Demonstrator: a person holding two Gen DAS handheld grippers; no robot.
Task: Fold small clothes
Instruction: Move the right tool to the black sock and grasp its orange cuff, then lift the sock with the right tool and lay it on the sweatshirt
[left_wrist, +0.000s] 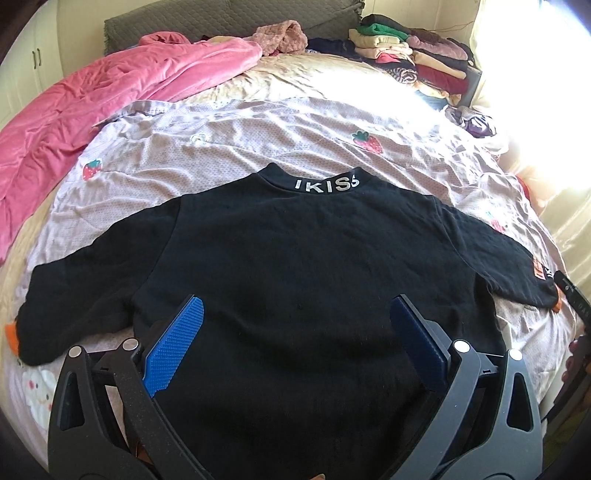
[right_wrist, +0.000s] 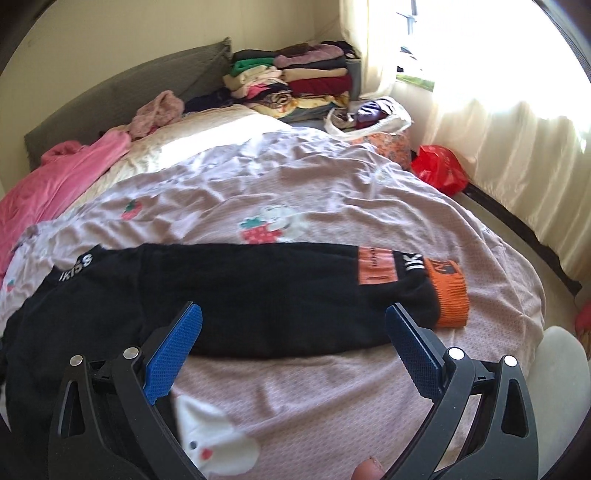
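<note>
both grippers are held with jaws spread wide and nothing between them. left gripper (left_wrist: 295, 321) is poised over the lower body of the black sweatshirt (left_wrist: 295, 258), which is spread flat, back up, on the pink strawberry sheet (left_wrist: 258, 147) of the bed, collar pointing away. right gripper (right_wrist: 293, 325) is aimed at the right sleeve (right_wrist: 295, 284), whose long axis runs crosswise to the fingers, with the orange cuff (right_wrist: 448, 295) lying off to the right. that sleeve is judged nearer to the right gripper, so the sleeve fold probably falls to it. one sweatshirt is counted, with two sleeves and two orange cuffs. two stacks of folded clothes (right_wrist: 295, 81) are seen at the far corner, and one pink blanket (left_wrist: 92, 110) at the left.
</note>
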